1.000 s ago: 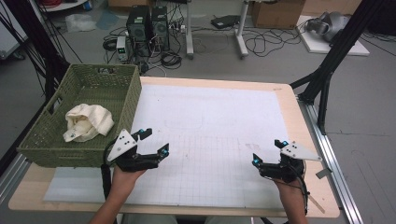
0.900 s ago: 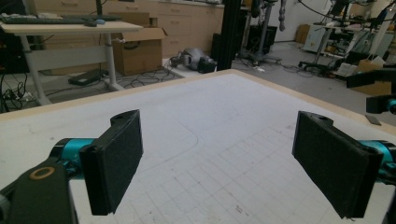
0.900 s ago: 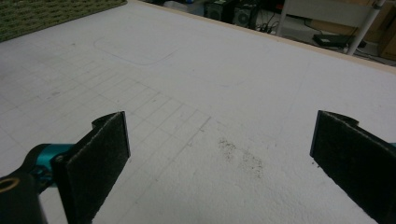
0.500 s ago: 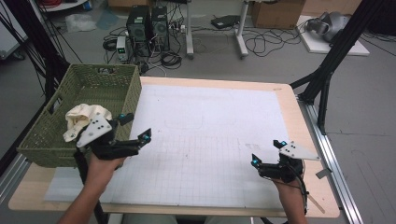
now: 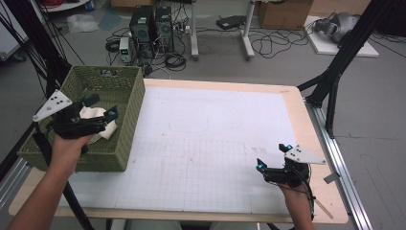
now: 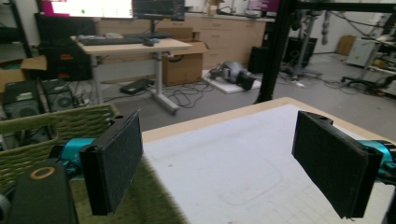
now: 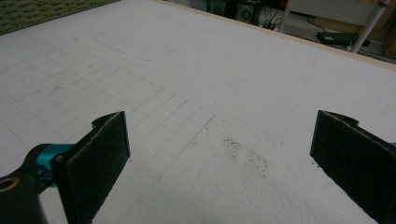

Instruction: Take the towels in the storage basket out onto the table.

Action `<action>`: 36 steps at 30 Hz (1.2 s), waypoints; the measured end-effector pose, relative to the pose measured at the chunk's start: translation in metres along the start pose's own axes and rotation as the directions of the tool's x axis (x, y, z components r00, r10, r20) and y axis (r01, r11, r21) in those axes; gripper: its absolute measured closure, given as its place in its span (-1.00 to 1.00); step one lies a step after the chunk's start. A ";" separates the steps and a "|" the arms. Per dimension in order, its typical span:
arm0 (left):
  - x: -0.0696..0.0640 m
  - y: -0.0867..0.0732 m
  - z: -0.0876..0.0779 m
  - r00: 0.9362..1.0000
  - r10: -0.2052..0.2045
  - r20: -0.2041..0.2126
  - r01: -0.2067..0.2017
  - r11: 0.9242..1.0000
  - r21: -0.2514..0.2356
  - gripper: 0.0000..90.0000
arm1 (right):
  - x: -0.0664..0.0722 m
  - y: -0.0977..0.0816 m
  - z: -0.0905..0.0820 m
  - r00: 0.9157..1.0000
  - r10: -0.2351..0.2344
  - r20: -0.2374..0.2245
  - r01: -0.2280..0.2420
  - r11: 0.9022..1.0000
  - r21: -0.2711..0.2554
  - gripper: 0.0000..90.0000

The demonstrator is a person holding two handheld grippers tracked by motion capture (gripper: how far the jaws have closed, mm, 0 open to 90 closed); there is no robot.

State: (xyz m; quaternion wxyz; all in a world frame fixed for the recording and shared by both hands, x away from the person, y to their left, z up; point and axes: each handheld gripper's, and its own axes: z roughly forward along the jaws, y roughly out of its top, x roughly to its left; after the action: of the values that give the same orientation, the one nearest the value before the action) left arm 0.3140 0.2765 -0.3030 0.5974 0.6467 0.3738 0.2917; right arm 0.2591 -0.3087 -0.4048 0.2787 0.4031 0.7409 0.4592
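Hovering with jaws spread wide, the left hand-held gripper (image 5: 99, 107) is sitting just above the cream cloth (image 5: 98, 122) in the green basket (image 5: 125, 143) at far left, nearer than the released right hand-held gripper (image 5: 272, 161).

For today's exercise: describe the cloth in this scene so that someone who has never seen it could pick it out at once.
Start at the table with its white gridded mat, then go to the green woven basket at its left edge. The cloth lies crumpled inside it, under the left gripper. It is the one pale, soft thing among the green weave.
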 end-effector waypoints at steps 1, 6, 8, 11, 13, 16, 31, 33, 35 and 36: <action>0.005 -0.001 0.000 1.000 -0.004 -0.006 0.004 1.000 0.009 -0.63 | -0.001 0.000 0.000 1.000 -0.003 0.001 0.003 1.000 0.003 -0.91; 0.033 -0.007 0.004 0.998 -0.012 -0.061 0.017 0.997 0.081 -0.63 | 0.000 0.000 0.002 1.000 -0.001 -0.001 0.001 1.000 0.009 -0.91; 0.045 -0.012 0.006 0.995 -0.020 -0.096 0.031 0.993 0.115 -0.62 | 0.000 0.000 0.002 1.000 -0.008 -0.002 0.008 1.000 0.010 -0.91; 0.062 -0.018 0.009 0.989 -0.052 -0.137 0.073 0.985 0.154 -0.62 | 0.001 0.000 0.002 1.000 -0.006 -0.002 0.006 1.000 0.012 -0.91; 0.072 -0.022 0.012 0.984 -0.056 -0.168 0.087 0.980 0.180 -0.62 | 0.000 -0.001 0.003 1.000 -0.007 -0.002 0.007 1.000 0.012 -0.91; 0.085 -0.028 0.014 0.974 -0.063 -0.216 0.112 0.969 0.221 -0.62 | 0.000 -0.001 0.003 1.000 -0.010 -0.002 0.010 1.000 0.016 -0.91; 0.129 -0.068 0.039 0.911 -0.065 -0.406 0.280 0.822 0.495 -0.57 | 0.001 -0.001 0.005 1.000 -0.012 0.001 0.012 1.000 0.022 -0.91; 0.132 -0.073 0.040 0.902 -0.079 -0.424 0.313 0.795 0.520 -0.57 | 0.001 -0.001 0.005 1.000 -0.018 0.003 0.018 1.000 0.023 -0.91; 0.133 -0.077 0.042 0.900 -0.073 -0.431 0.329 0.762 0.557 -0.57 | 0.002 -0.001 0.005 1.000 -0.012 0.001 0.012 1.000 0.025 -0.91; 0.133 -0.079 0.043 0.896 -0.073 -0.438 0.342 0.743 0.575 -0.57 | 0.001 -0.001 0.006 1.000 -0.018 0.003 0.018 1.000 0.021 -0.91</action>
State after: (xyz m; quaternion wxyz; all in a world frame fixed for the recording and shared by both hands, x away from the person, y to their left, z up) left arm 0.4122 0.3643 -0.3956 0.2847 0.6929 0.6319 0.1990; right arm 0.2624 -0.3053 -0.4081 0.2796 0.4000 0.7489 0.4482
